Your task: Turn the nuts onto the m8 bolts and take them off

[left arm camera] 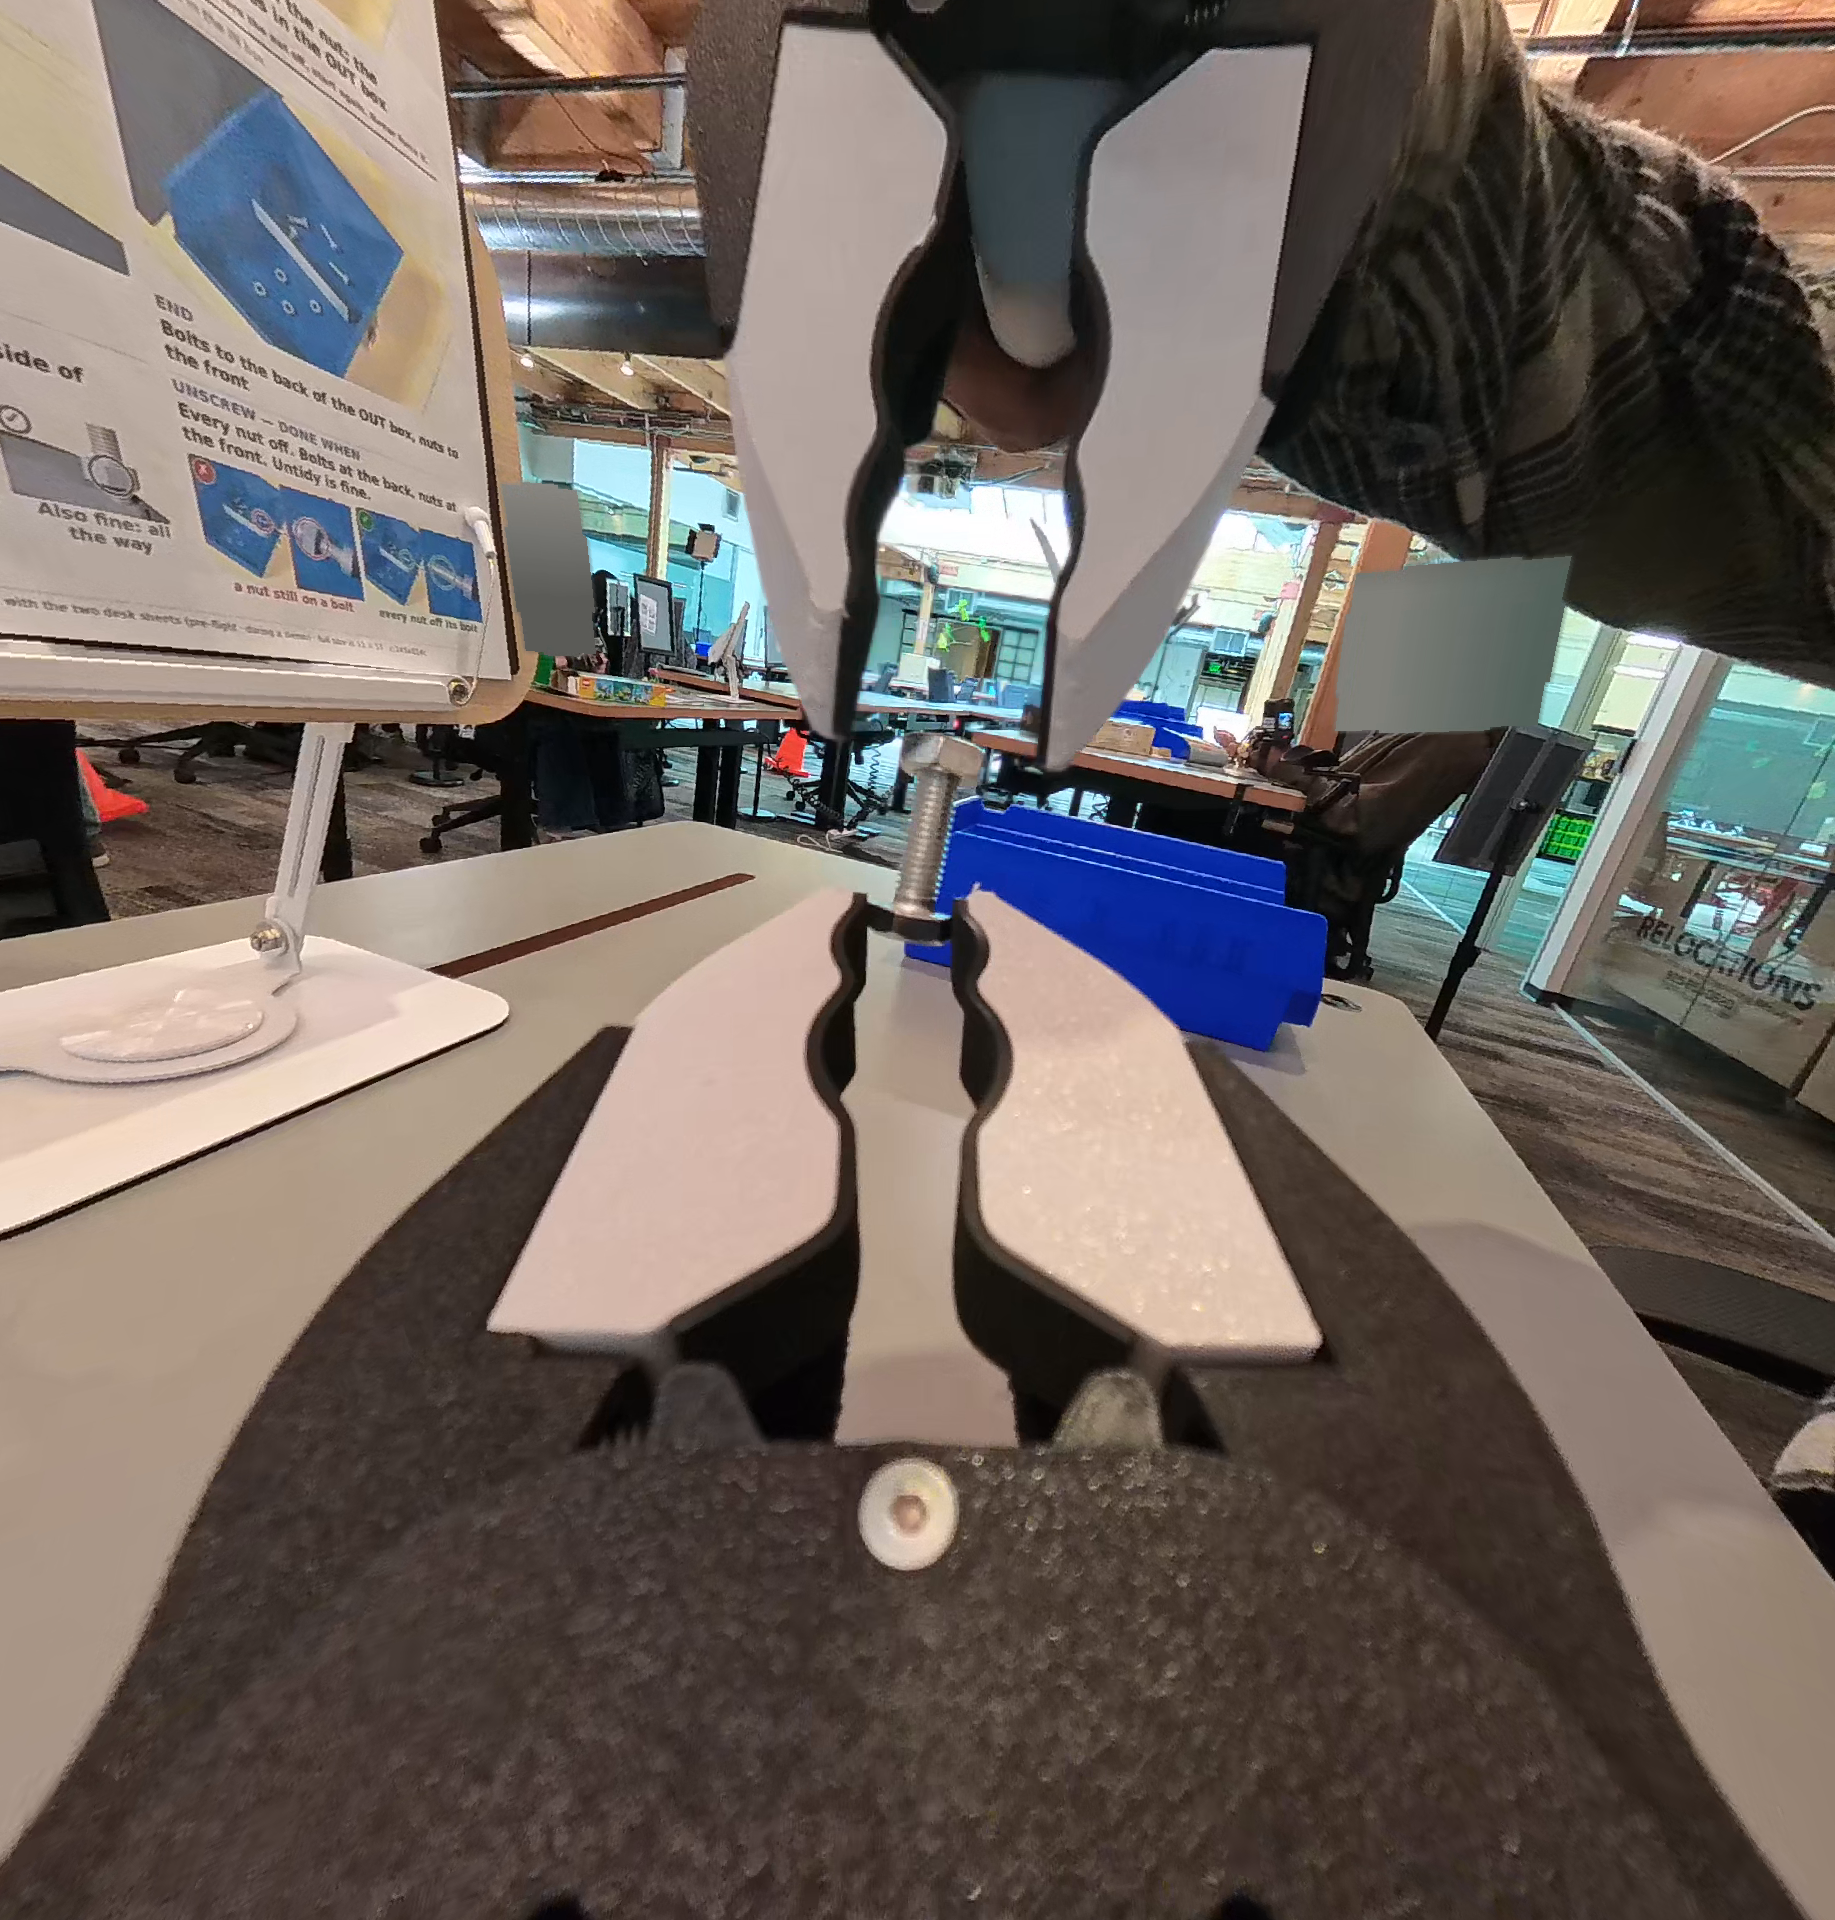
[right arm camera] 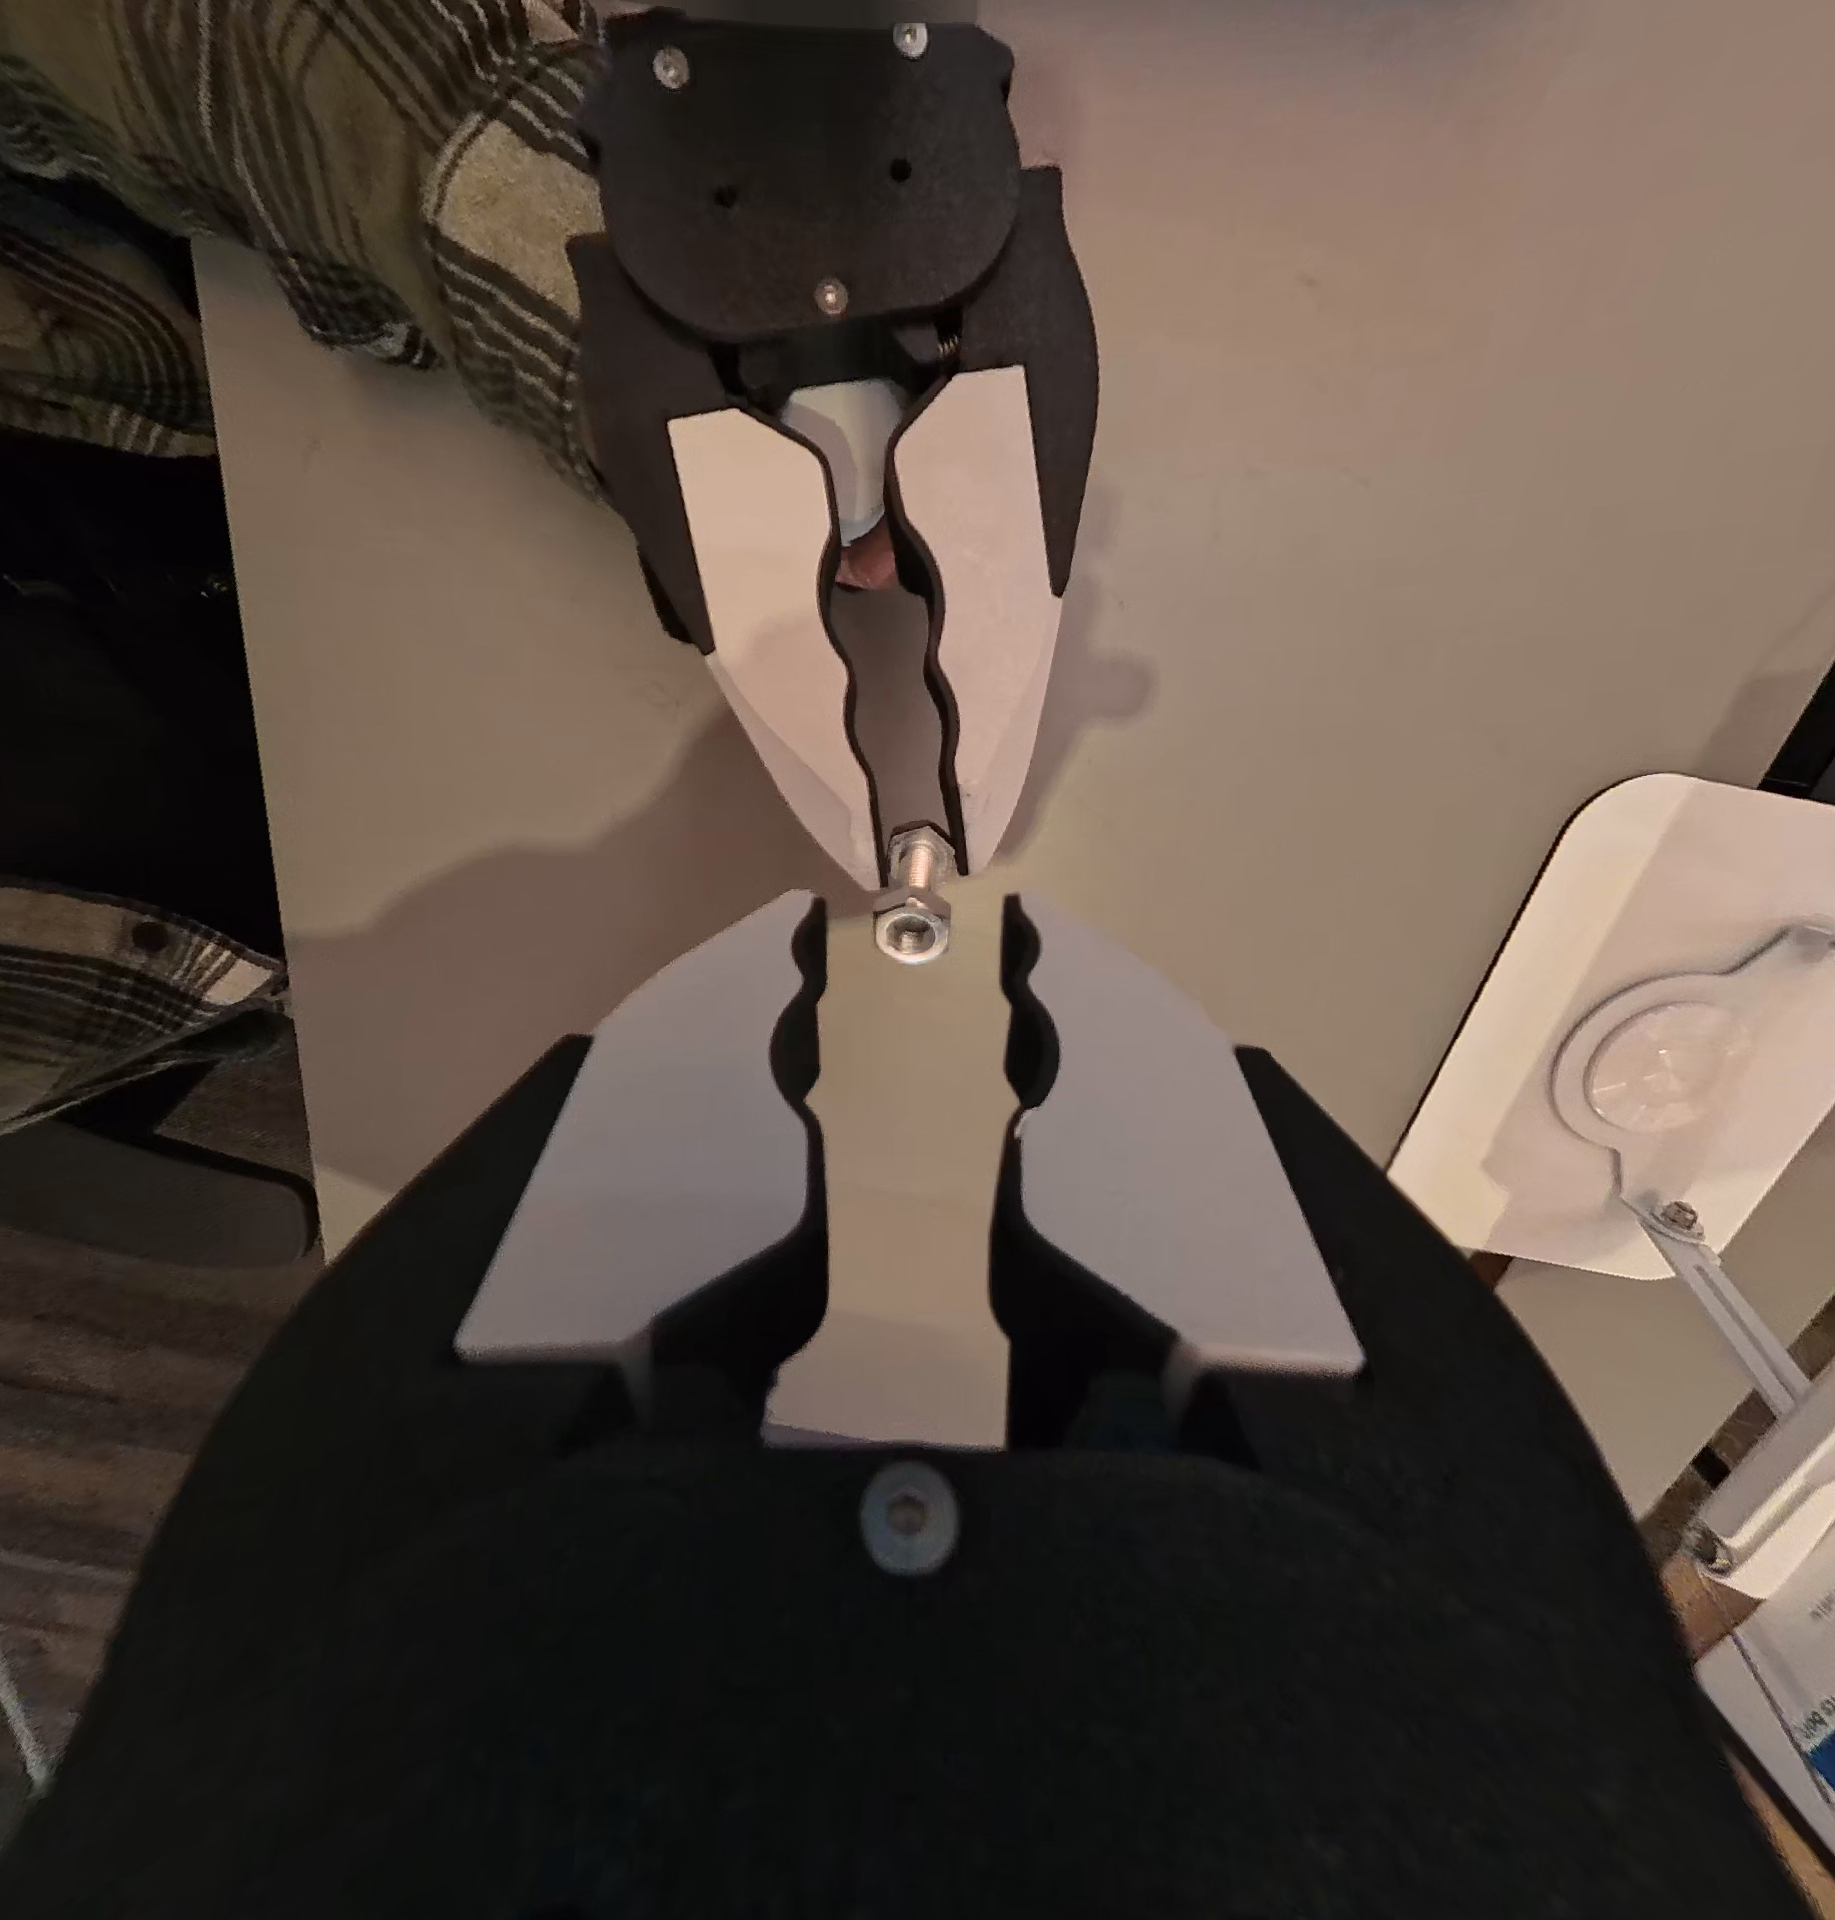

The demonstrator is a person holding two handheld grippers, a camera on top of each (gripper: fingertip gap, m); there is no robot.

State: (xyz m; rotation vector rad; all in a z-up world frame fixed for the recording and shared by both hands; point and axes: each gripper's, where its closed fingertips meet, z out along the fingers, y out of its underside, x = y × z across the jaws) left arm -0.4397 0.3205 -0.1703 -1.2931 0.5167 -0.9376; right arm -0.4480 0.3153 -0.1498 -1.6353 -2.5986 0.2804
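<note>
1. The left gripper (left arm camera: 908, 914) is pinching the lower end of the bolt (left arm camera: 923, 831) between its closed fingertips and is holding it upright just above the table (left arm camera: 601, 894). The hex at that end is probably the bolt's head.
2. The right gripper (left arm camera: 939, 732) is coming in from above with its jaws apart, one tip on either side of the top hex and neither visibly touching it.
3. That top hex is showing a hollow centre in the right wrist view, so it is likely the nut (right arm camera: 908, 930), sitting at the very end of the thread.
4. Both pieces are looking like bright steel: small, rigid, light and smooth, so slipping is the main worry rather than breakage. The nut's opposite flats are offering the best hold; the threaded shank is giving less purchase.
5. A blue bin (left arm camera: 1131, 914) is sitting just beyond the bolt on the far right.
6. A white stand base (left arm camera: 217, 1029) is resting on the left, carrying an instruction sheet (left arm camera: 217, 312).
</note>
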